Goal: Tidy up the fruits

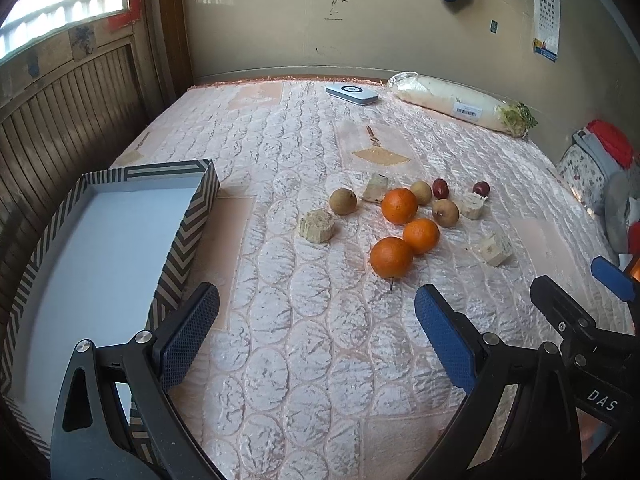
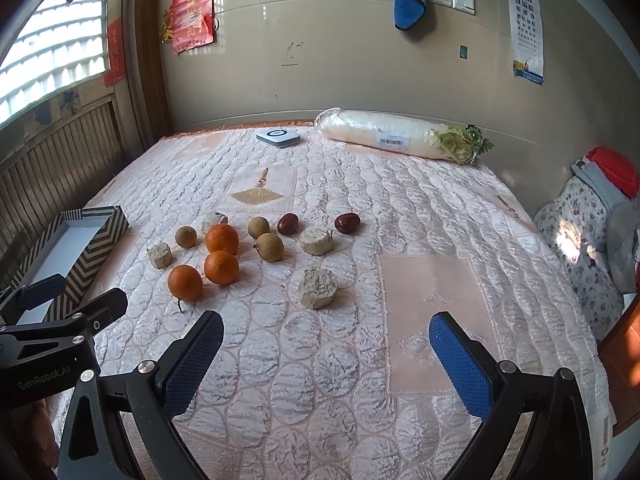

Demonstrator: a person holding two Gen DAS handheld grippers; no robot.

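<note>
Three oranges lie together on the quilted bed; the nearest orange [image 1: 391, 257] [image 2: 185, 282] is ahead of both grippers. Three brown longans [image 1: 343, 201] [image 2: 269, 246], two dark red dates [image 1: 440, 188] [image 2: 347, 222] and several pale cut chunks [image 1: 317, 226] [image 2: 317, 287] lie around them. A striped box [image 1: 188, 216] [image 2: 96, 248] with a white inside stands open at the left. My left gripper [image 1: 316, 320] is open and empty, near the box. My right gripper [image 2: 326, 344] is open and empty, to the right of the left one.
A wrapped white radish [image 1: 452, 102] [image 2: 384, 132] and a small white device [image 1: 352, 94] [image 2: 279, 137] lie at the far edge by the wall. A flowered bundle [image 2: 580, 240] sits at the right. A wooden panel wall [image 1: 60, 120] runs along the left.
</note>
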